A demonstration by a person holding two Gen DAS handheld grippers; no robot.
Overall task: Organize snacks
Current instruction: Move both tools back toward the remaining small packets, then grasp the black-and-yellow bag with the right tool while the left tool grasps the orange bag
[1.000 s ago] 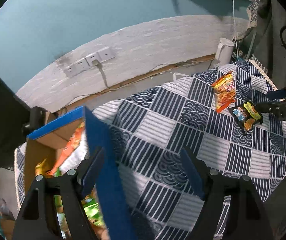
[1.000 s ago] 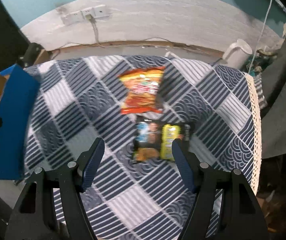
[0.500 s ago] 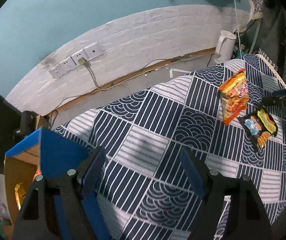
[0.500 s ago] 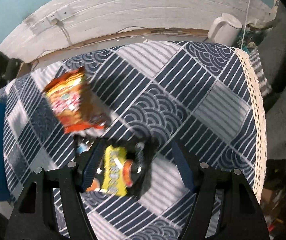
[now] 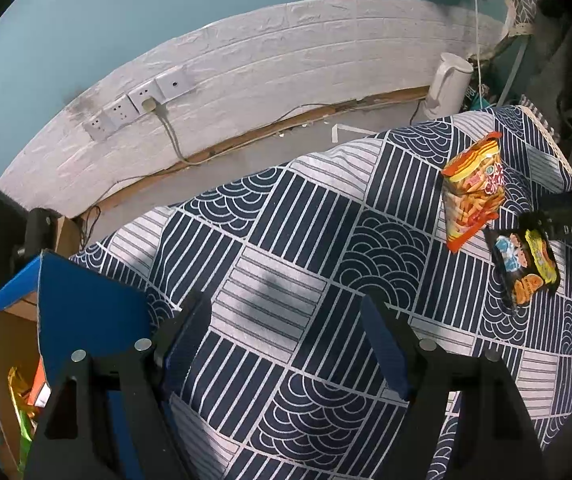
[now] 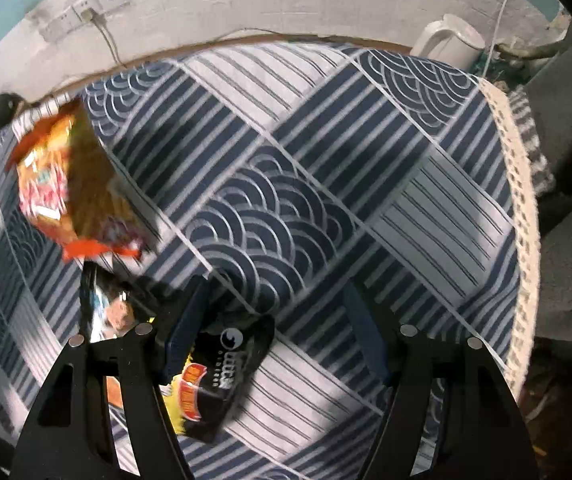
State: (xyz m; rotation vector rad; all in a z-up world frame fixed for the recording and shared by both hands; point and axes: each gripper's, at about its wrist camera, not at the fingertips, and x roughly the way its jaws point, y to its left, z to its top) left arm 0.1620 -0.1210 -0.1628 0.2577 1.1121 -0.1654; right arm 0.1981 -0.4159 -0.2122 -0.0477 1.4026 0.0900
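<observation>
An orange snack bag point(image 5: 472, 190) and a black snack bag point(image 5: 526, 268) lie side by side on the patterned tablecloth point(image 5: 286, 280) at the right. A blue cardboard box point(image 5: 82, 320) with several snack packs inside stands at the table's left end. My left gripper point(image 5: 286, 332) is open and empty above the cloth beside the box. My right gripper point(image 6: 274, 320) is open, low over the black bag point(image 6: 214, 380), whose right end lies between the jaws under the left finger. The orange bag point(image 6: 62, 180) lies to its upper left.
A white kettle point(image 5: 448, 84) stands on the floor behind the table's far right corner. Wall sockets point(image 5: 142, 100) with a plugged cable sit on the white brick wall. The cloth's fringed right edge point(image 6: 522, 220) marks the table's end.
My left gripper has lifted away from the blue box and swung right over the cloth. My right gripper has dropped and moved right, so the black bag now lies under its left finger.
</observation>
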